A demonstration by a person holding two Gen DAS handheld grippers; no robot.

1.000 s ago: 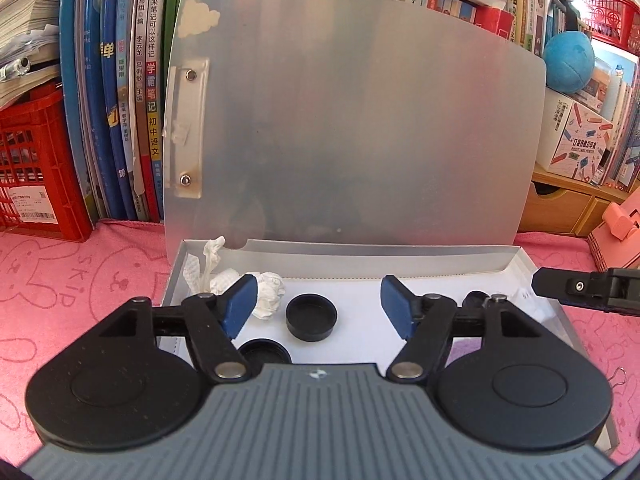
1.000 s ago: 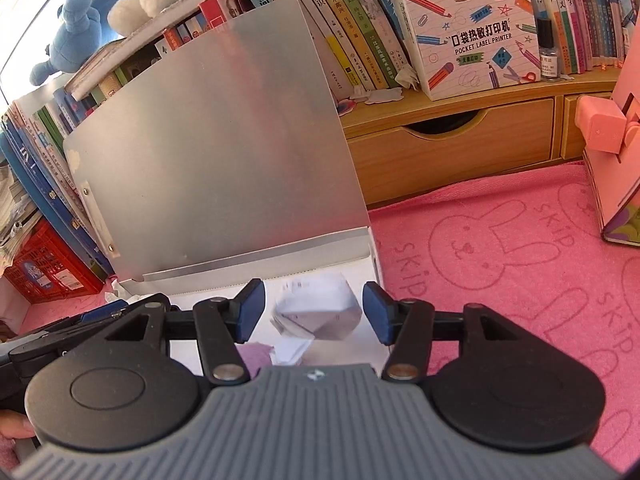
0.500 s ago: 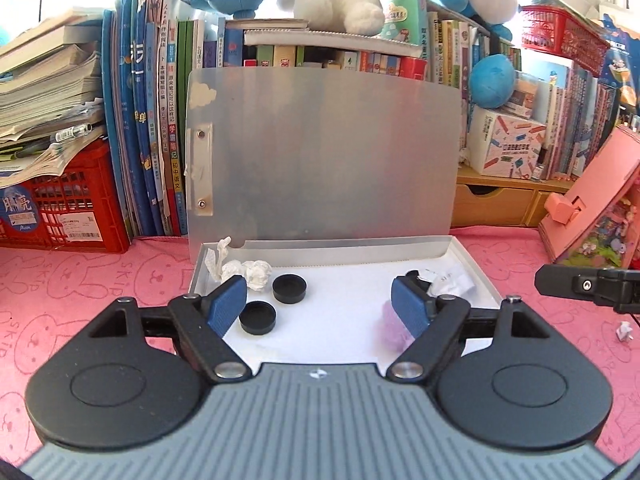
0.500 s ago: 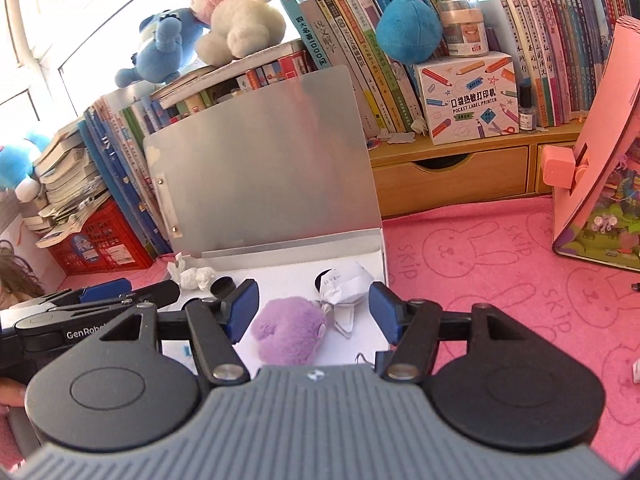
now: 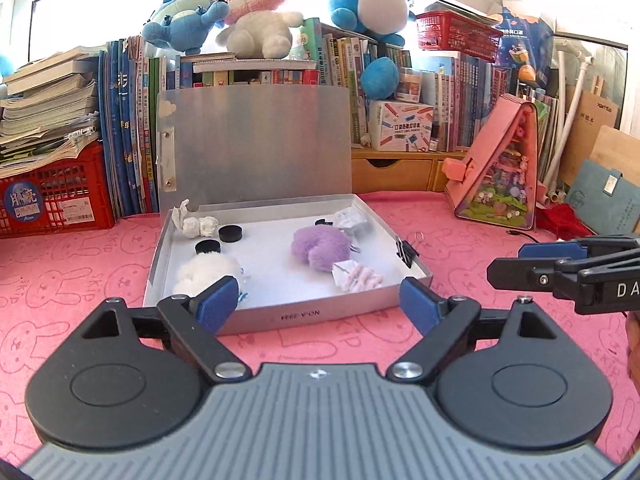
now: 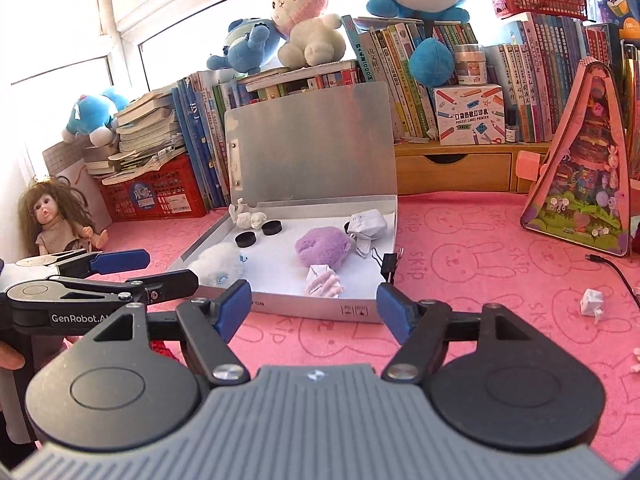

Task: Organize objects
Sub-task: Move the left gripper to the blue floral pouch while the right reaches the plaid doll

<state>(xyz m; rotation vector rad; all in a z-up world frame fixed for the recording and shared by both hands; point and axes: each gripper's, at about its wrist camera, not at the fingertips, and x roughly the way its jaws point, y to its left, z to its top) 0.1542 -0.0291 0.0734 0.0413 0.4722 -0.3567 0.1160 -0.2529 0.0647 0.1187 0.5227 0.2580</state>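
Observation:
An open grey box (image 5: 304, 314) (image 6: 316, 311) with its lid up stands on the pink mat. Inside lie a purple pompom (image 5: 320, 242) (image 6: 322, 246), a white pompom (image 5: 208, 272) (image 6: 220, 262), two black caps (image 5: 231, 234), crumpled white paper (image 5: 198, 226) and folded paper pieces (image 5: 356, 276). A black binder clip (image 5: 406, 250) sits on the box's right edge. My left gripper (image 5: 316, 304) is open and empty, in front of the box. My right gripper (image 6: 314, 304) is open and empty, also in front of it.
A folded white paper (image 6: 591, 300) lies on the mat at the right. A pink triangular toy house (image 5: 500, 172), a wooden drawer unit (image 5: 392, 170), a red crate (image 5: 52, 196), books, plush toys and a doll (image 6: 56, 220) ring the mat.
Both grippers have pulled back from inside the box to in front of it. The right gripper let go of the folded white paper, which now lies in the box.

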